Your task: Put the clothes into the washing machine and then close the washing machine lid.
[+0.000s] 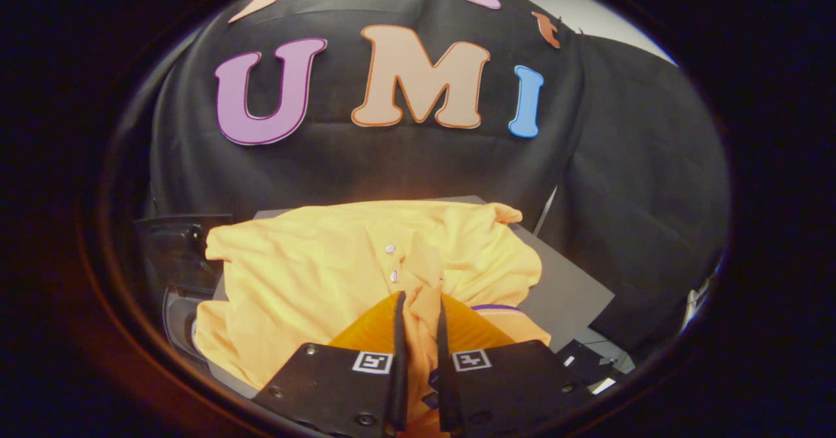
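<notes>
A yellow-orange polo shirt [313, 275] with small white buttons lies spread and crumpled over a grey flat surface [568, 294]. My gripper [421, 297] is shut on a fold of the shirt near its button placket; both fingers pinch the cloth, which runs down between them. Left of the shirt, a dark rounded rim [179, 320] of the washing machine shows, partly covered by the shirt.
A black hinged part [176, 242] stands at the left behind the shirt. Black cloth hangs as the wall behind and to the right. Beyond the grey surface's right edge, the floor with small dark and white items [597, 363] lies lower.
</notes>
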The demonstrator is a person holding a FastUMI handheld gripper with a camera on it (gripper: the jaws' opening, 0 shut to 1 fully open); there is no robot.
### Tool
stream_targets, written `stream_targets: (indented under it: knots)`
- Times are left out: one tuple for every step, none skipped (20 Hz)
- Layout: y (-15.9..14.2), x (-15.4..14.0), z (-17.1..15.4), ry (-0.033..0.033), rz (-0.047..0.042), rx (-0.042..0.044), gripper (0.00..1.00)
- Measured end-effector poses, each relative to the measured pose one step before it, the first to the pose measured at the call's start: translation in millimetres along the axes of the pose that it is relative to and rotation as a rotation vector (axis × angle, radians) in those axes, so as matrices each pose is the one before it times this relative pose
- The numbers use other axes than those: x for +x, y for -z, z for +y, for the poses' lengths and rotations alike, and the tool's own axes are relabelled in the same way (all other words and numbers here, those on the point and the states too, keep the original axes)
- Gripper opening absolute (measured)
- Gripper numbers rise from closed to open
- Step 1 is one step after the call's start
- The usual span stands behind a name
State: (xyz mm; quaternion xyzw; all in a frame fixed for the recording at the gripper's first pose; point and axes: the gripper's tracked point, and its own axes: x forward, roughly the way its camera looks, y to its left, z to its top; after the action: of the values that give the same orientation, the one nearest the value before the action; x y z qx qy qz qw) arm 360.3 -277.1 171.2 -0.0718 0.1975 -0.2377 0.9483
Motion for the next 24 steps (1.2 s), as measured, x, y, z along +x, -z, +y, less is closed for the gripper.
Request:
stream_targets:
  knots:
    - [-0.94,-1.9,4.96,-0.02085,0.00356,0.01092,0.16]
    - [-3.04,-1.4,6.5,-0.0178,-0.01265,0.01673,0.15]
    - [0.34,-3.26,10.29,-0.01218,-0.00936,0.01129,0.13]
    - [-1.19,-2.72,6.28,-0.01155,-0.00362,0.0012,0.13]
    - [-2.37,-0.97,9.11,-0.01367,-0.01129,-0.00761,0.13]
    - [-4.43,-3.11,10.07,-0.01613,-0.01136,-0.00786,0.13]
    - [-4.76,-3.07,9.66,-0.016,-0.01793,0.00544,0.13]
    - [-5.96,-3.31,11.8,-0.02097,-0.01299,0.00812,0.13]
    - [-3.54,-1.83,11.63,-0.02217,-0.00237,0.0041,0.13]
    - [-3.62,-1.73,12.35,-0.02221,-0.00155,0.00436,0.13]
    - [-2.18,-0.8,11.94,-0.02392,-0.00322,0.00496,0.13]
    - [-1.18,-1.32,14.07,-0.02868,-0.00281,0.00241,0.13]
    - [-0.09,-0.32,13.39,-0.02439,-0.00059,0.00108,0.13]
    - [-1.27,0.53,14.12,-0.02302,-0.00082,0.00082,0.13]
    - [1.99,0.38,14.52,-0.02206,0.01003,-0.00573,0.13]
    - [0.03,1.32,13.45,-0.01987,0.00471,-0.01012,0.13]
    - [0.64,0.46,12.48,-0.01631,0.00358,-0.01381,0.13]
    - [-0.11,2.43,11.33,-0.01836,0.0054,-0.00934,0.13]
    - [0.87,1.56,12.72,-0.0165,0.00412,-0.00368,0.13]
    - [2.02,2.77,12.25,-0.01667,0.01114,-0.00169,0.13]
    - [1.37,3.9,12.27,-0.01693,0.00374,-0.0039,0.13]
    - [2.81,1.71,12.4,-0.01517,0.01038,-0.0128,0.13]
    - [1.46,1.79,7.17,-0.00833,0.0058,-0.00821,0.13]
    - [0.78,3.0,9.71,-0.01415,0.0067,-0.001,0.13]
